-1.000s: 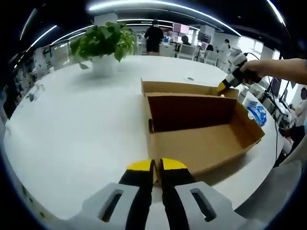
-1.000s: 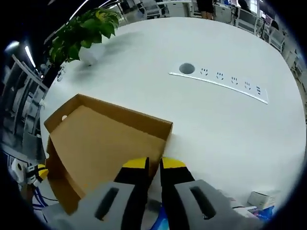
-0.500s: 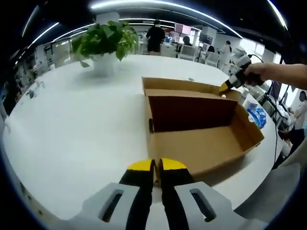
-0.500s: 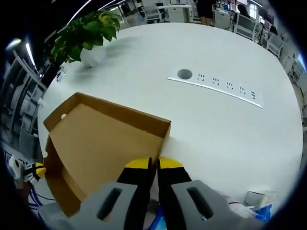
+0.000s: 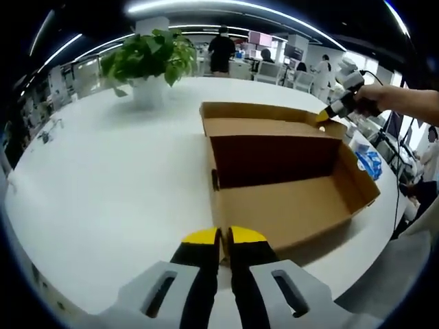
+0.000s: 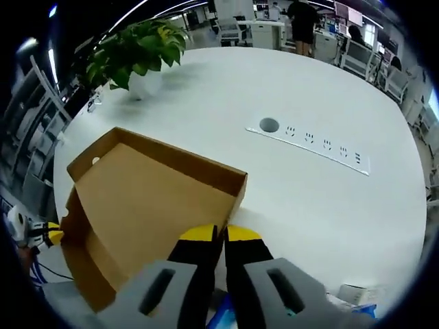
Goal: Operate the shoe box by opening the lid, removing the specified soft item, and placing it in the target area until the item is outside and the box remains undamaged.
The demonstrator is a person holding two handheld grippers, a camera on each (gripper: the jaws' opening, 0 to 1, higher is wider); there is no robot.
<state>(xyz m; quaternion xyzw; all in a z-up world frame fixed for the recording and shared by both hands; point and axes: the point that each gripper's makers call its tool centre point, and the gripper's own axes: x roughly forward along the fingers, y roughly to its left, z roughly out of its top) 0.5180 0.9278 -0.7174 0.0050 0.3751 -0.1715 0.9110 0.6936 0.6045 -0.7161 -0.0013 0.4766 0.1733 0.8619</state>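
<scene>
A brown cardboard shoe box [image 5: 285,181] is seen lying open on a round white table [image 5: 110,178], near the table's edge. Its hinged lid [image 5: 271,120] is raised behind the box body, and the box's dark inner back wall and plain cardboard floor are exposed. The soft item cannot be made out inside the box.

In the left gripper view, the left claw [image 5: 223,236], black with yellow tips, is closed on the near wall of the box, with its two jaws pressed together around the cardboard edge. At the far corner of the lid, the right claw [image 5: 322,116] is seen held by a person's hand [image 5: 367,103], its yellow tip touching the lid's edge.

In the right gripper view, the right claw [image 6: 221,233] is closed on the rim of the lid [image 6: 154,199], jaws together on the cardboard, and the lid's inner face is spread out before it. The left claw [image 6: 51,236] is glimpsed beyond the box.

A leafy green plant in a white pot [image 5: 147,65] is stood towards the far edge of the table. A white power-socket strip [image 6: 312,145] is set flush into the tabletop beside a round grey cable hole [image 6: 269,125].
</scene>
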